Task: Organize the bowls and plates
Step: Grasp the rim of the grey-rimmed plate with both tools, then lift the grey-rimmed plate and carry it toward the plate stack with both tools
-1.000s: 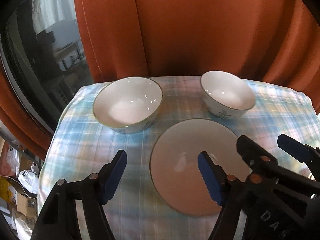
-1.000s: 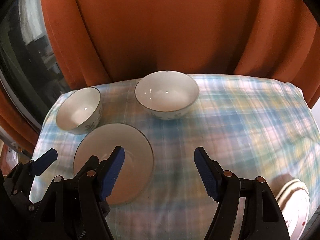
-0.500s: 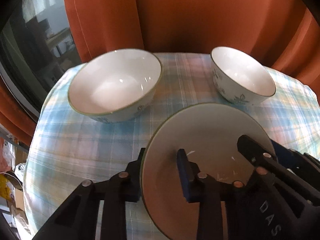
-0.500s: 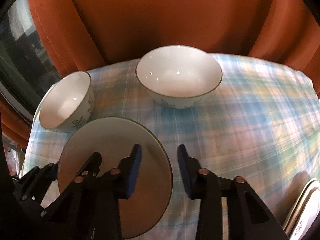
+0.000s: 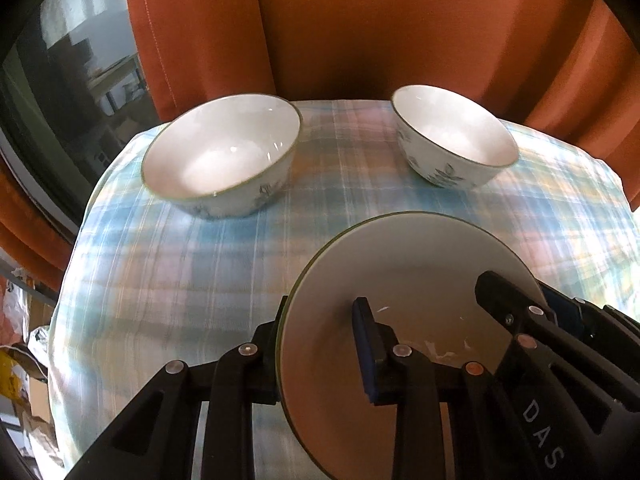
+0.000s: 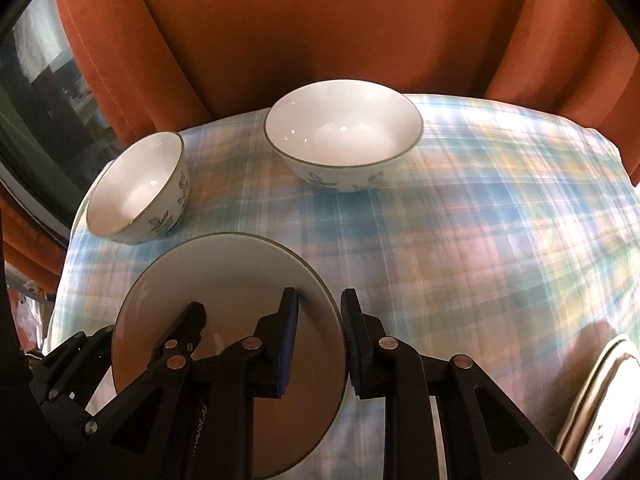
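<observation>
I held the plate (image 5: 404,280) between both grippers: my left gripper (image 5: 320,344) had closed on its left rim and my right gripper (image 6: 320,336) on its right rim, above the plaid-covered bench (image 6: 480,220). The large bowl (image 5: 220,156) and small bowl (image 5: 452,136) sat beyond, farther from me.

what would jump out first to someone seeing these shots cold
The plate near the front of the checked cloth, gripped on both edges: the left gripper has just closed on its left rim, the right gripper on its right rim. Behind it stand two white bowls apart from each other, a wider one and a smaller one, with orange curtains filling the background.
</observation>
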Action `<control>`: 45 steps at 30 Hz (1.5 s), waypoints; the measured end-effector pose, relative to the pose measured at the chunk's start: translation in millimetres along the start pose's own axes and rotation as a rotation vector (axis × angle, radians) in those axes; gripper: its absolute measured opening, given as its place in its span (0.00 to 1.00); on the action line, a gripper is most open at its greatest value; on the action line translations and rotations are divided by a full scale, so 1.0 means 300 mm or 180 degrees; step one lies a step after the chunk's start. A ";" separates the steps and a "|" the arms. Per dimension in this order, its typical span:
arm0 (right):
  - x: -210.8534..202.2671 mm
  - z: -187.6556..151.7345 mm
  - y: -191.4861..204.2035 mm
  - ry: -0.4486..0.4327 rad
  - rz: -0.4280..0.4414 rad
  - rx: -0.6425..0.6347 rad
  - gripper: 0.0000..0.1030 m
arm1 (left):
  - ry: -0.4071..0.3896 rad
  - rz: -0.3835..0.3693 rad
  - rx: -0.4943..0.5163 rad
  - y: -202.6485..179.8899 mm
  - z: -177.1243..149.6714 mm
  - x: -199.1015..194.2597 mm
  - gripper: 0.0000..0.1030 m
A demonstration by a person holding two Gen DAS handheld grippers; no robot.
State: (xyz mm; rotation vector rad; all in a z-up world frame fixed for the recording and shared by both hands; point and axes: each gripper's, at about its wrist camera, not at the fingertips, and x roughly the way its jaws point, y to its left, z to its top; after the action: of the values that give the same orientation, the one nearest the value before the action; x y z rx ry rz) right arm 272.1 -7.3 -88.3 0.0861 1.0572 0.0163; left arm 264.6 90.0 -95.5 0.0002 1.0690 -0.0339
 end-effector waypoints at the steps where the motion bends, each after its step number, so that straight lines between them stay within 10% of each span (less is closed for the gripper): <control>1: -0.012 -0.010 -0.008 0.0006 0.0007 0.0011 0.25 | 0.0007 0.0004 -0.0005 -0.008 -0.010 -0.013 0.27; 20: -0.292 -0.207 -0.257 -0.0083 0.0236 -0.0036 0.25 | -0.0101 0.0200 -0.0071 -0.284 -0.218 -0.279 0.27; 45: -0.295 -0.429 -0.420 0.0057 0.0233 -0.0281 0.25 | 0.0022 0.0223 -0.0304 -0.436 -0.445 -0.233 0.28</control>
State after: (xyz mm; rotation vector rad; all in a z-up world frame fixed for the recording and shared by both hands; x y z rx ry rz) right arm 113.0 -129.6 -84.0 0.0448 1.0695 0.1302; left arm 110.3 -36.4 -96.2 -0.0486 1.0760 0.0806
